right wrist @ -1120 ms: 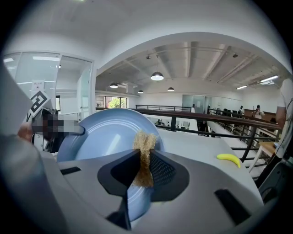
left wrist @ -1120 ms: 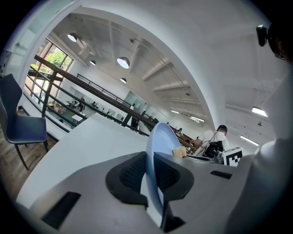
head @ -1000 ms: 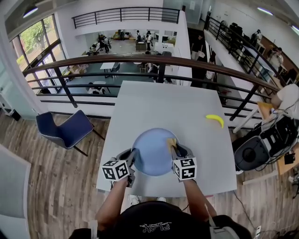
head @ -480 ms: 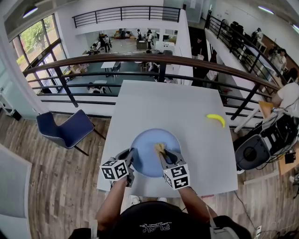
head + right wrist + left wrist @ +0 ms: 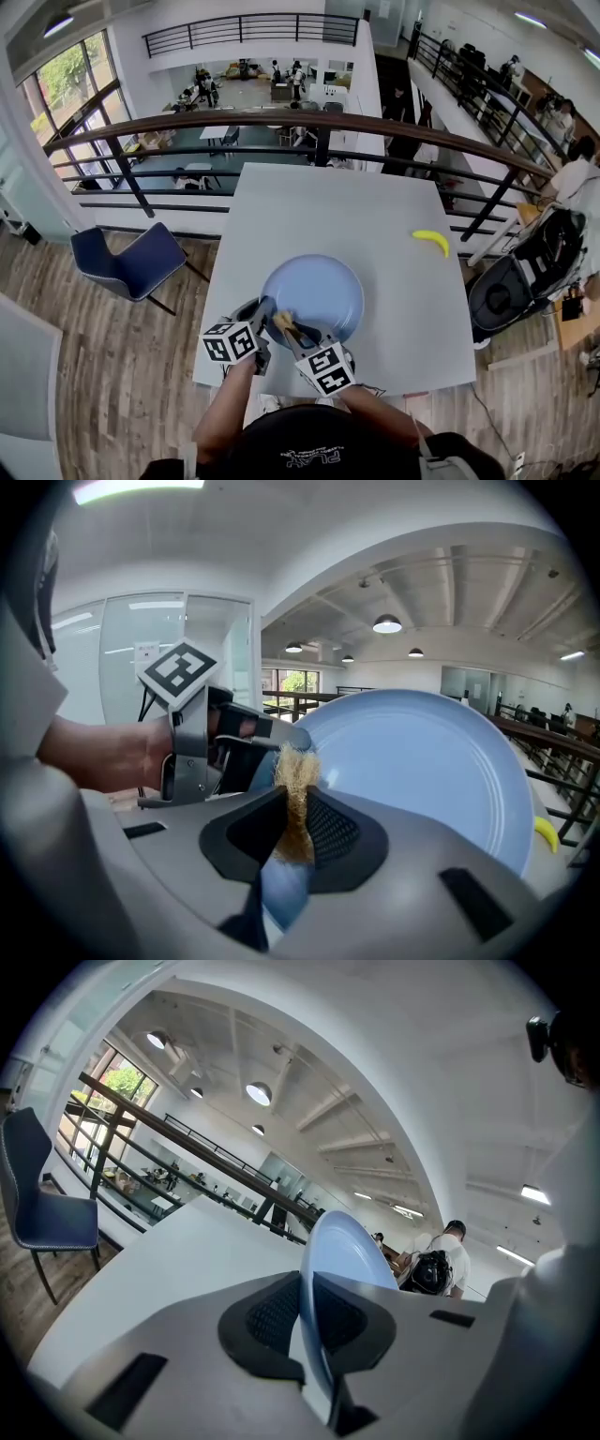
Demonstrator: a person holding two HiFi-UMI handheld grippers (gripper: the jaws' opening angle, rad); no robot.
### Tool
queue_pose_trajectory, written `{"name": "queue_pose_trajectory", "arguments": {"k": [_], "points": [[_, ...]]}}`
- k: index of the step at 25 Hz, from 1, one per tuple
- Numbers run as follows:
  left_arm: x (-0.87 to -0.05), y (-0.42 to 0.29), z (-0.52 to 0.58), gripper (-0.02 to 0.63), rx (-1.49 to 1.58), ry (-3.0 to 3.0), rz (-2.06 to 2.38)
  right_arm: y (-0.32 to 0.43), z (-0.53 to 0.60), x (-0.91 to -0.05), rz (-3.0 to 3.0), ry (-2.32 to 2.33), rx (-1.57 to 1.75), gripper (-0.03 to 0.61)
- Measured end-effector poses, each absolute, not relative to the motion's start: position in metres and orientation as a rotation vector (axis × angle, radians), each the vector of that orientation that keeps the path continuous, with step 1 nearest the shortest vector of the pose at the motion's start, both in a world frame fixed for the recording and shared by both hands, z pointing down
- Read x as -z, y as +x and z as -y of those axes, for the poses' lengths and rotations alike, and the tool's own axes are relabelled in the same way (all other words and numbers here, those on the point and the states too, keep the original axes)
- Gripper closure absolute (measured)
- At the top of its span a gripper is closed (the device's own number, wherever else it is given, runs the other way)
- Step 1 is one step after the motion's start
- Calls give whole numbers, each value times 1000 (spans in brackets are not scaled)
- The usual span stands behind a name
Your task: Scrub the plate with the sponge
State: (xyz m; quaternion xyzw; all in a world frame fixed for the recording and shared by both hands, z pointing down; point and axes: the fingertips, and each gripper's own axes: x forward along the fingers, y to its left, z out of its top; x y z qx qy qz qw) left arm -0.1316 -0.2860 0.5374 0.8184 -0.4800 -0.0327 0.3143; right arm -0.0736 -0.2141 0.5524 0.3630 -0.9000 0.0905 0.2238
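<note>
A light blue plate lies on the white table, near its front edge. My left gripper is shut on the plate's near-left rim. In the left gripper view the rim runs edge-on between the pads, and the jaws have just been closing slightly on it. My right gripper is shut on a tan, fibrous sponge. The sponge rests against the plate's near-left part, close beside the left gripper.
A yellow banana lies on the table at the far right and also shows past the plate as a banana. A blue chair stands left of the table. A dark railing runs behind the table's far edge.
My right gripper has swept the sponge leftward across the plate, from its right rim to the near-left part beside the left gripper. The left gripper has kept its place on the rim.
</note>
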Motion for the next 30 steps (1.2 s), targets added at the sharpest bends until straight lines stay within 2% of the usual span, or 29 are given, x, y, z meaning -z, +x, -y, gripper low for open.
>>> {"name": "queue_pose_trajectory", "arguments": {"k": [8,30], "points": [[-543,-130,288,583,92,2158,1246,-69,220,-569,2440,1001,-267,509],[-533,-130,281,578,114,2152,1264,14,247,-562,2361,1228,-308,508]]}}
